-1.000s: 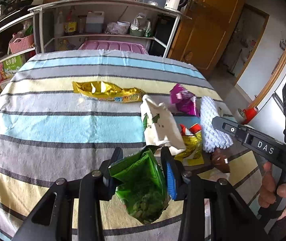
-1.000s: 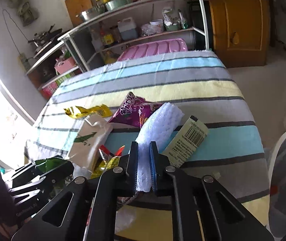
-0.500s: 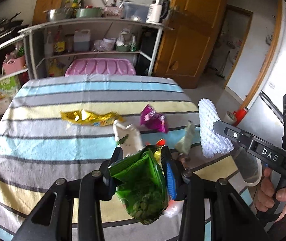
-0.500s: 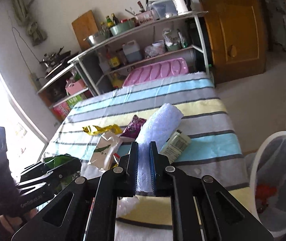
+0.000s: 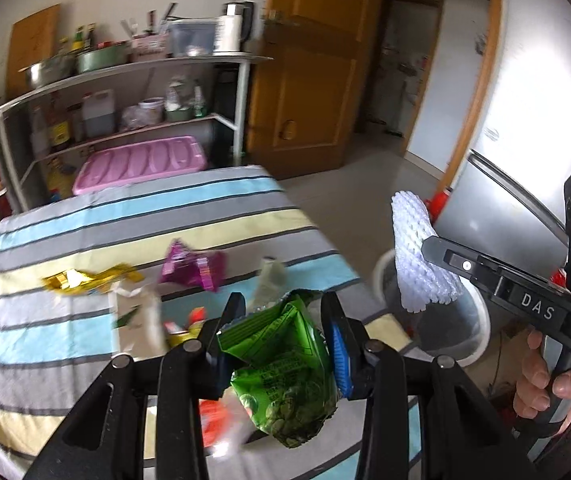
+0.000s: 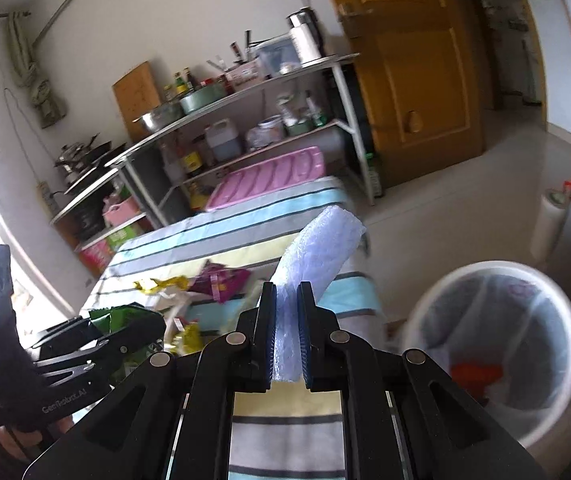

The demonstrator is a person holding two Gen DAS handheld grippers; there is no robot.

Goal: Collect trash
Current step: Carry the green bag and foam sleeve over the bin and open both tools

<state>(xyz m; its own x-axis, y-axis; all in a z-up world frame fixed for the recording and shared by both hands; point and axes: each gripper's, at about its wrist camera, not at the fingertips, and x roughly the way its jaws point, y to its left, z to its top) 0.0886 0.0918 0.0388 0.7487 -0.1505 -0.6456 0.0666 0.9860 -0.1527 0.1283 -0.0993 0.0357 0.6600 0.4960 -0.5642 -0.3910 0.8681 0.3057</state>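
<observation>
Here we clamp a green bag (image 5: 285,364) in our left gripper (image 5: 283,312), white foam (image 6: 317,252) in our right gripper (image 6: 286,300), beside the bin (image 6: 497,344)

A striped cloth-covered table (image 5: 85,344) bears a gold wrapper (image 5: 89,280) at far left, a purple packet (image 5: 193,268) to its right, and a white bag (image 5: 141,320) nearer.

Metal shelf rack (image 6: 245,120) (kettle (image 5: 234,28) on top, probably), pink lid (image 5: 141,162), wooden door (image 6: 417,64).
</observation>
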